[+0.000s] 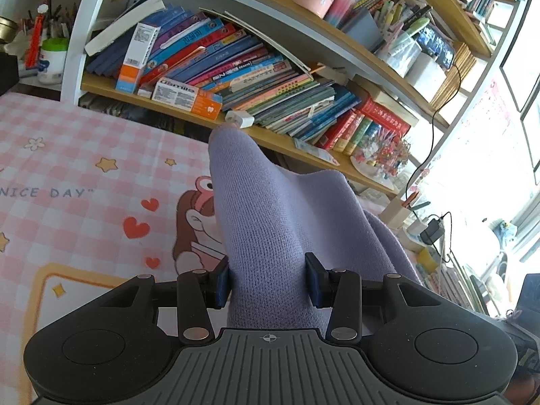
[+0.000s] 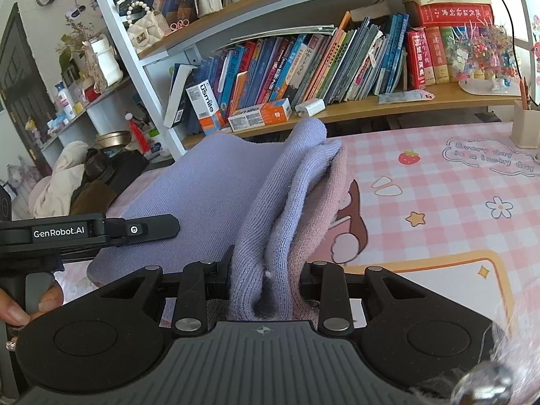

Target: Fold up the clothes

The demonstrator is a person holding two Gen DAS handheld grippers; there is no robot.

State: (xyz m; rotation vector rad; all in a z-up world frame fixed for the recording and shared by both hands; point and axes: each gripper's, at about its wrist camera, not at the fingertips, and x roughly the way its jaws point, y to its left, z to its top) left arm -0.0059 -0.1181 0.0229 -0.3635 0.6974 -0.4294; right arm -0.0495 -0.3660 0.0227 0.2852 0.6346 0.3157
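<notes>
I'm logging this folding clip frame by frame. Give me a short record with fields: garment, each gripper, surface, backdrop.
garment: lilac knit, bunched, lifted off the mat
left gripper: shut on the knit
right gripper: shut on several layers of the knit
surface: pink checked mat with cartoon prints
backdrop: bookshelf full of books, toothpaste boxes on the lower shelf

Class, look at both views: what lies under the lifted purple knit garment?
Under the purple knit garment lies the pink checked desk mat, its brown cartoon figure partly showing. The rest of the figure and the mat beneath the cloth are covered.
</notes>
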